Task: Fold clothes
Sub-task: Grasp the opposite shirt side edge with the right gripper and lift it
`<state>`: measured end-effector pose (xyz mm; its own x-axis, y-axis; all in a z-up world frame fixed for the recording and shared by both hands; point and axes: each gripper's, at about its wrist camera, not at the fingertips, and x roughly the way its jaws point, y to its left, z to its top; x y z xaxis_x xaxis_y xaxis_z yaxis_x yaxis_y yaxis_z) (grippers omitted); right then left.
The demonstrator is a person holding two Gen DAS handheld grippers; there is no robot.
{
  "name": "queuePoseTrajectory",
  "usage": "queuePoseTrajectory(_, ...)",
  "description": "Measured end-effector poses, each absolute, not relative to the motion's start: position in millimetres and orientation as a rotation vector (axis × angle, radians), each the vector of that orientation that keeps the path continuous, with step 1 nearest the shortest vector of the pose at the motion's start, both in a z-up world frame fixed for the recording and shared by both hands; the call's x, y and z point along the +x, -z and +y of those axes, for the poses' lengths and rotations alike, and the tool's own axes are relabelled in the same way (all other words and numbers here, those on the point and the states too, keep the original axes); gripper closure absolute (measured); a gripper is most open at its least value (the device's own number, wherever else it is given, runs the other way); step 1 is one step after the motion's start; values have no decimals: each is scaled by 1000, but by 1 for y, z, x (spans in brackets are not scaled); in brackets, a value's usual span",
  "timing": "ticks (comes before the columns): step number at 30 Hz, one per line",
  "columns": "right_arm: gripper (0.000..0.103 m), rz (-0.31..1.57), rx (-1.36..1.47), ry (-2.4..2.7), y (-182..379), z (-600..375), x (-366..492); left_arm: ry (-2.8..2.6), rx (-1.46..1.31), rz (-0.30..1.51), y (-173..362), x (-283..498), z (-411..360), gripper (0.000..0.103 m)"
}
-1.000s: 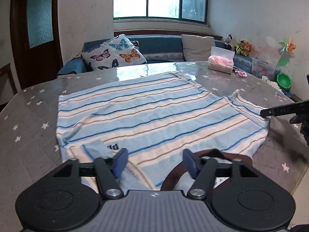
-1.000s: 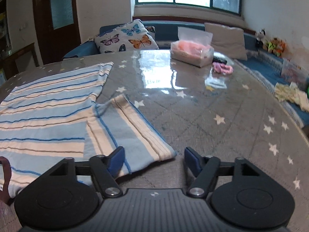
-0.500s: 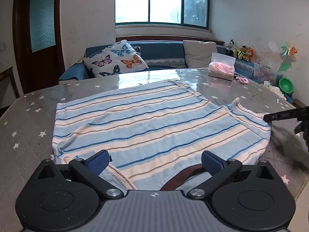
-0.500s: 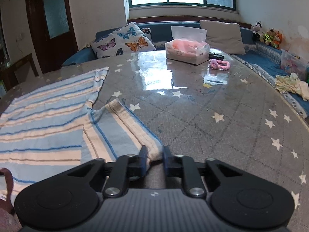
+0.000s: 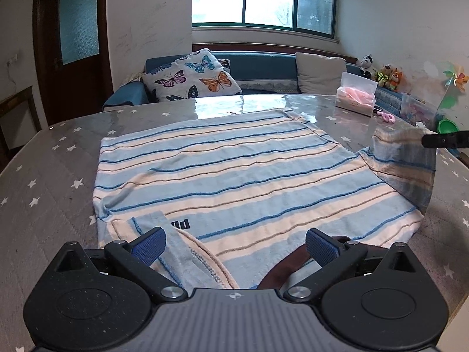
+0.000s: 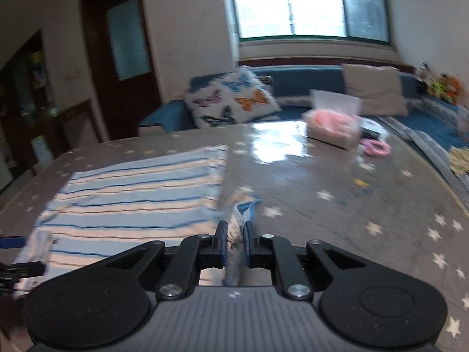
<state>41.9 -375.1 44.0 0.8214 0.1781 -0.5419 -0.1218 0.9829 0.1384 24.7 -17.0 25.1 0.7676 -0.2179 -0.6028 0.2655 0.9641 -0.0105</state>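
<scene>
Lying flat mid-frame on bench (image 5: 44, 176): striped shirt (image 5: 234, 176) | right gripper (image 6: 234, 239): fingers just closed, clamped on sleeve (image 5: 404, 161), raised at right edge | left gripper (image 5: 234, 243): fingers apart over collar, lower centre

One striped shirt (image 5: 234, 176), one tissue box (image 5: 356, 96), two cushions — butterfly cushion (image 5: 190, 77), plain cushion (image 5: 319, 72) — one table (image 5: 44, 176).

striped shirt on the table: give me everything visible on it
The striped shirt is a soft knit with light blue and cream bands and thin blue lines. It has a brown neckline and dark lettering near the left claw, whose open jaws hang over the near edge. The body lies flat on the star-patterned table. The right claw is shut on one sleeve, which is raised off the table.
</scene>
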Motion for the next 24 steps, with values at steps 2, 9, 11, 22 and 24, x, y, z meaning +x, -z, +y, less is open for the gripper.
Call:
queuePoseTrajectory(2,93,581,84,-205,-48,-362,40,263,76,642,-25,22,-15,0)
queuePoseTrajectory(9,93,619,11,-387,-38,-301,43,240,64,647,-25,19,-9,0)
queuePoseTrajectory(11,93,648,3,-425,-29,-288,44,236,65,652,-24,19,-9,0)
queuePoseTrajectory(22,76,723,-66,-426,-7,-287,57,197,83,638,-28,29,-1,0)
queuePoseTrajectory(24,76,715,-73,-402,-9,-294,65,172,83,639,-28,34,2,0)
